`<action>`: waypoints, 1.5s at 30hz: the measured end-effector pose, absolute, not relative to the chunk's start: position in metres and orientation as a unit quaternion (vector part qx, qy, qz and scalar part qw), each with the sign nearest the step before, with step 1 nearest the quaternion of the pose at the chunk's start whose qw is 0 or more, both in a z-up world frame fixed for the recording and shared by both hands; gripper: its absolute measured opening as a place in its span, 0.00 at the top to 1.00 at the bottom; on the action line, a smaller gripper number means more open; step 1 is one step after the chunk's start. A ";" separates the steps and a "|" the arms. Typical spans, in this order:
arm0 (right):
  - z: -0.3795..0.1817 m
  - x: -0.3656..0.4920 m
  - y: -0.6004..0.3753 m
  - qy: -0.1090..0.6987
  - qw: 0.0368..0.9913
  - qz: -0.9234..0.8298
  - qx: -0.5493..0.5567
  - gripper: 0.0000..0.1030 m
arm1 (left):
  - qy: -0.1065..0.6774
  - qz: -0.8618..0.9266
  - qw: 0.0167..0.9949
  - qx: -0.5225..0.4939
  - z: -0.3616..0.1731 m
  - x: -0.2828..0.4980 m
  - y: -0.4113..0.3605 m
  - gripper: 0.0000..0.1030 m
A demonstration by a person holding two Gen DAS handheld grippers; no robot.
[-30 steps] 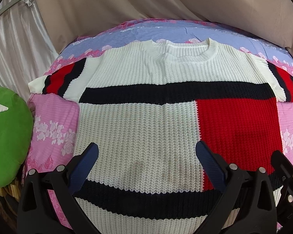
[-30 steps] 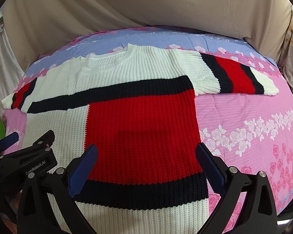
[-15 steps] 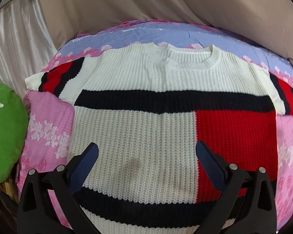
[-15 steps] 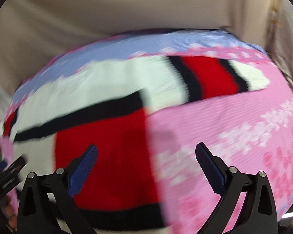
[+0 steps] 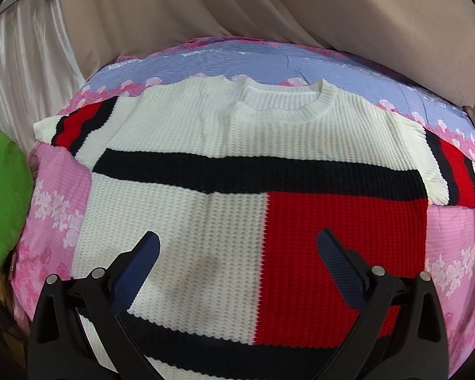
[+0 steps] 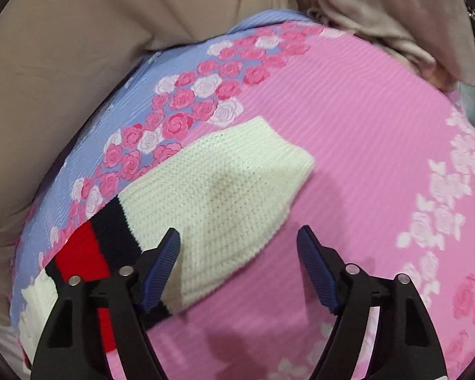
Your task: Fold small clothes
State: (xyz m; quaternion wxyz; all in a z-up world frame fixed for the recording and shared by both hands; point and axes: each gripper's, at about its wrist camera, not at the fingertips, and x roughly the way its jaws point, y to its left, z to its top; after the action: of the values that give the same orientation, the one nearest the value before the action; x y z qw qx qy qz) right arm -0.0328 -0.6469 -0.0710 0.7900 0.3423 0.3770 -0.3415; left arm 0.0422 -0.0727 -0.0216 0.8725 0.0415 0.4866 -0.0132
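Note:
A small knit sweater, white with navy bands and a red panel, lies flat and face up on the bed, sleeves spread to both sides. My left gripper is open and empty, hovering over the sweater's lower body. My right gripper is open and empty, just above the end of the right sleeve, which is white with a brownish stain and navy and red stripes further in. The left fingertip is over the sleeve's lower edge; the right one is over bare sheet.
The bed has a pink and lilac floral sheet. A green cushion sits at the bed's left edge. Beige curtains hang behind the bed, and bunched beige cloth lies at the far right corner.
My right gripper has swung right, from over the red body panel to the end of the right sleeve. My left gripper has moved slightly forward over the body. Both stayed open.

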 end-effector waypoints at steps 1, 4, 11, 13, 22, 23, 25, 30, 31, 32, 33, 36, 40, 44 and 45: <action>-0.071 -0.029 -0.646 0.372 0.798 -0.329 0.341 0.34 | 0.488 -0.014 0.872 0.040 -0.022 0.042 -0.076 0.05; -0.070 -0.019 -0.645 0.354 0.815 -0.257 0.379 0.91 | 0.491 -0.019 0.871 0.035 -0.023 0.041 -0.082 0.05; 0.060 0.046 -0.538 0.272 0.909 -0.084 0.304 0.92 | 0.478 -0.028 0.878 0.007 -0.013 0.048 -0.069 0.05; 0.100 0.080 -0.468 0.261 0.928 0.001 0.266 0.92 | 0.475 -0.026 0.879 -0.003 -0.009 0.051 -0.059 0.05; 0.053 0.172 -0.181 0.358 0.889 0.239 0.155 0.78 | 0.455 -0.018 0.885 -0.099 0.015 0.074 0.035 0.05; 0.045 0.167 -0.175 0.364 0.887 0.237 0.156 0.77 | 0.457 -0.016 0.883 -0.107 0.014 0.080 0.045 0.05; 0.037 0.149 -0.183 0.365 0.891 0.211 0.166 0.64 | 0.464 -0.023 0.876 -0.129 0.010 0.095 0.060 0.05; 0.006 0.093 -0.256 0.402 0.902 0.026 0.157 0.42 | 0.499 -0.042 0.846 -0.184 -0.021 0.138 0.065 0.05; -0.002 0.085 -0.266 0.420 0.895 -0.007 0.150 0.42 | 0.512 -0.040 0.837 -0.192 -0.034 0.150 0.062 0.05; -0.008 0.078 -0.276 0.434 0.888 -0.030 0.149 0.42 | 0.520 -0.039 0.830 -0.196 -0.042 0.158 0.059 0.05; -0.018 0.070 -0.288 0.447 0.880 -0.048 0.153 0.42 | 0.529 -0.039 0.823 -0.201 -0.053 0.167 0.057 0.05; -0.042 0.062 -0.304 0.473 0.865 -0.072 0.148 0.42 | 0.559 -0.021 0.803 -0.207 -0.082 0.187 0.043 0.06; -0.073 0.070 -0.309 0.488 0.855 -0.066 0.160 0.42 | 0.541 -0.006 0.829 -0.139 -0.080 0.197 0.016 0.31; -0.078 0.090 -0.311 0.465 0.865 -0.057 0.179 0.70 | 0.536 -0.023 0.832 -0.142 -0.073 0.206 0.008 0.86; -0.077 0.095 -0.315 0.461 0.865 -0.056 0.190 0.85 | 0.532 -0.023 0.833 -0.153 -0.070 0.207 0.011 0.91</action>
State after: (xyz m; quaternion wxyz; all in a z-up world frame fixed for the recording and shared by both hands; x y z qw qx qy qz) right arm 0.0946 -0.3147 -0.0766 0.8652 0.1897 0.4607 -0.0561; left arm 0.2071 0.0105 -0.0698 0.8326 -0.1529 0.5318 -0.0227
